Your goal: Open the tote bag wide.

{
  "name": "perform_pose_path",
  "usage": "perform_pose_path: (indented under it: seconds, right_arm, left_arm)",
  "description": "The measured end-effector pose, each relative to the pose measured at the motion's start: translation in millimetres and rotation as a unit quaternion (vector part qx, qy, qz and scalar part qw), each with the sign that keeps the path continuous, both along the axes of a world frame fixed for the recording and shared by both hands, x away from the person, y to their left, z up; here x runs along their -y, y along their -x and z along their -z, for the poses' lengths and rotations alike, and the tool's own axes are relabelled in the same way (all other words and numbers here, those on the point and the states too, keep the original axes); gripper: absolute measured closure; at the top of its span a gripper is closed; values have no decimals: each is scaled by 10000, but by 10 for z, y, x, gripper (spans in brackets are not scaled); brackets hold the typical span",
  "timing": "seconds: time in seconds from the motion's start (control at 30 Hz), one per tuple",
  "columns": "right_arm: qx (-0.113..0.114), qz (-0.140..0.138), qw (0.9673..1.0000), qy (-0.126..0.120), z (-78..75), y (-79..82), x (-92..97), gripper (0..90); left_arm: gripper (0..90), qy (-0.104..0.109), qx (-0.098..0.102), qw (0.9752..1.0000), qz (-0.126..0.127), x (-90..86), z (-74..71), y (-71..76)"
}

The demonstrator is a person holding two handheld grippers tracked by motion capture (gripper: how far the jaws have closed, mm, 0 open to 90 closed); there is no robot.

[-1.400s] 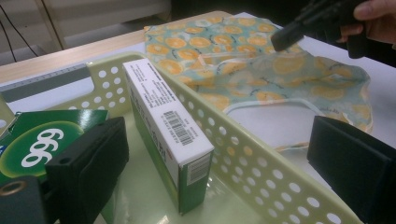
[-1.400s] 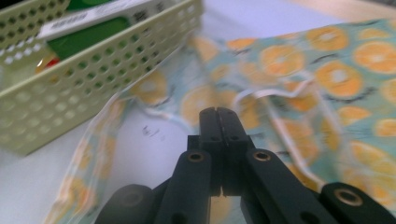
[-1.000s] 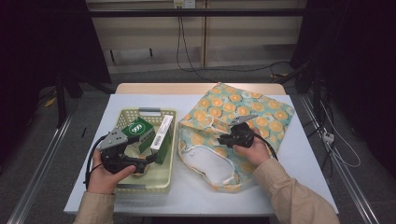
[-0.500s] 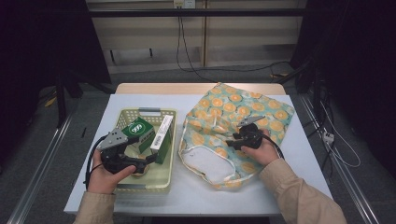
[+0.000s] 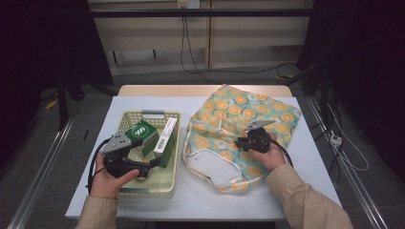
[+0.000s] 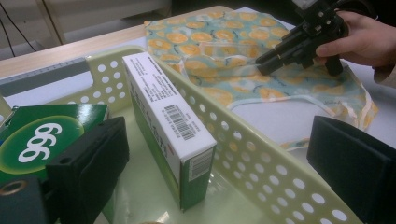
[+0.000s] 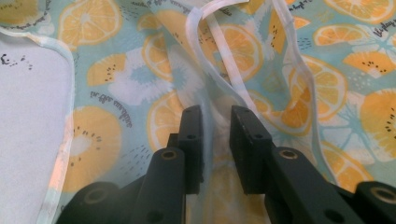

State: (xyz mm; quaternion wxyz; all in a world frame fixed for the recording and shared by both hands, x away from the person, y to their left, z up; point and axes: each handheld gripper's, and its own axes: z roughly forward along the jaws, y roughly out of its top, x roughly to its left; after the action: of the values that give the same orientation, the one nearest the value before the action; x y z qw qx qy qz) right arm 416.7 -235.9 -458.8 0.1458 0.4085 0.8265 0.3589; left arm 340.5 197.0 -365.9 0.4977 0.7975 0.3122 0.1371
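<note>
A cloth bag [image 5: 239, 119] printed with orange slices lies flat on the right of the white table, its mouth [image 5: 210, 164] toward the person. My right gripper [image 5: 240, 142] rests on it, and its jaws have just been closing on a raised fold of the bag's fabric [image 7: 215, 112], by a pale handle strap [image 7: 243, 88]. A pale green perforated basket [image 5: 153, 114] on the left holds a green "999" box [image 6: 42, 135] and an upright white-and-green box [image 6: 163, 121]. My left gripper [image 6: 215, 140] is open at the basket's near right corner. One jaw is inside the wall and one outside.
The table's wooden far edge [image 5: 200, 89] lies beyond the bag. Cables [image 5: 191, 52] and dark stands sit on the floor behind the table. Bare white tabletop [image 5: 200, 195] runs along the front between the person's sleeves.
My right gripper has shifted a little to the right across the bag, and the fabric around the bag's mouth has moved with it. The left gripper has stayed still.
</note>
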Motion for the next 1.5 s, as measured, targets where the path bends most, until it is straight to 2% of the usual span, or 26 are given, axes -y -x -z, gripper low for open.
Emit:
perform_pose_path:
  seconds: [0.07,0.2,0.4,0.43,0.6,0.83,1.07,1.2,1.5]
  right_arm:
    - [-18,97,9999,32,-6,-2,-6,803]
    - [12,101,9999,18,-2,-7,-20,885]
    - [-85,69,9999,96,-83,-23,-45,900]
    - [-126,75,9999,10,-136,-27,-45,900]
    - [-10,96,9997,-230,-414,-80,-23,900]
    - [137,127,9992,-355,-726,-186,9,900]
    - [248,273,9985,-396,-916,-308,92,900]
    - [301,368,9976,-513,-1012,-356,143,900]
    - [501,492,9964,-475,-1275,-455,201,900]
  left_arm:
    - [56,-1,2,10000,7,4,-2,0]
    - [56,15,11,10000,6,5,-13,3]
    - [55,46,21,10000,-12,-7,-26,5]
    - [56,39,29,10000,-8,-10,-27,3]
    - [56,67,28,10000,-1,-5,-34,8]
    - [56,91,22,10000,-23,-17,-42,5]
    - [56,81,17,10000,-23,-28,-44,-11]
    - [56,67,-2,10000,-15,-22,-42,-32]
    - [55,3,-20,10000,27,-23,-60,-111]
